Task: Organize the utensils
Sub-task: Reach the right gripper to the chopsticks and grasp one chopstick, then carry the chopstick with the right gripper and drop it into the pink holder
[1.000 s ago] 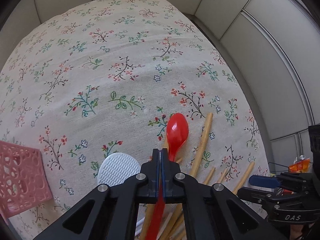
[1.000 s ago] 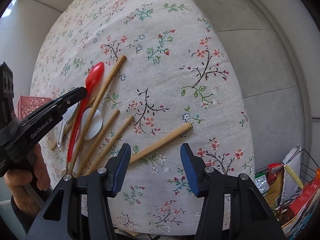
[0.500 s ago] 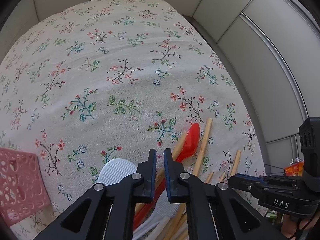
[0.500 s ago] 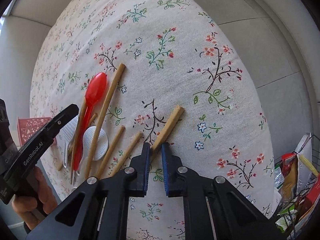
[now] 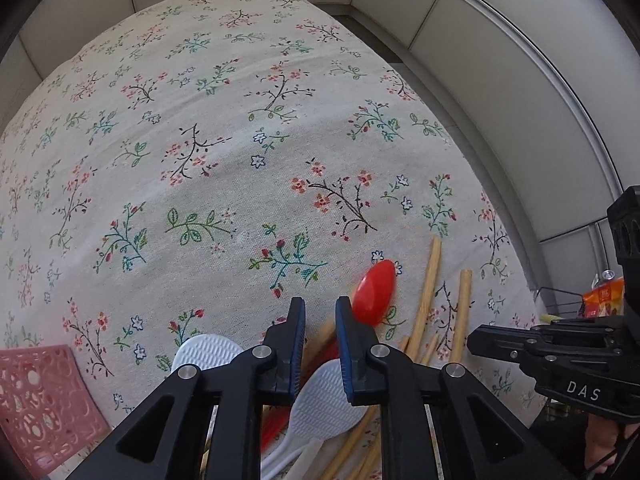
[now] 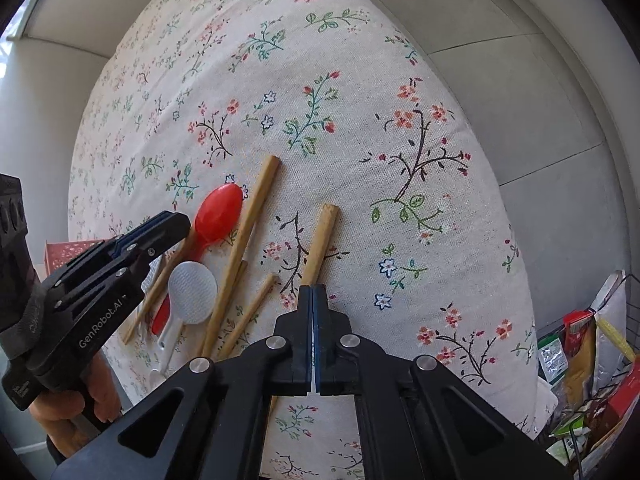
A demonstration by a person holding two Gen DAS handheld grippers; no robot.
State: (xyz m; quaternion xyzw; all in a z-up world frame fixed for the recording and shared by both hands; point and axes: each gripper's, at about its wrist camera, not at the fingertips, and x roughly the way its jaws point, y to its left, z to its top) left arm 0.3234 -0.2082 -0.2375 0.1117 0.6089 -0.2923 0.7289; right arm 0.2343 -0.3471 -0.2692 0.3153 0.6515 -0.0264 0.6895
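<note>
Utensils lie heaped on the floral tablecloth (image 6: 360, 92): the red plastic spoon (image 6: 219, 213), released a second ago, rests by the now part-open, empty left gripper (image 5: 320, 312), while the right gripper (image 6: 312, 294) has clamped one thick wooden chopstick (image 6: 320, 240), seemingly next to sort.

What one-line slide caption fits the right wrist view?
Right gripper shut on a wooden chopstick on the floral tablecloth, beside the red spoon.

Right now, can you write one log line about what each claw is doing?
left claw: open, above red spoon | right claw: shut on bamboo stick | pink basket: left edge
</note>
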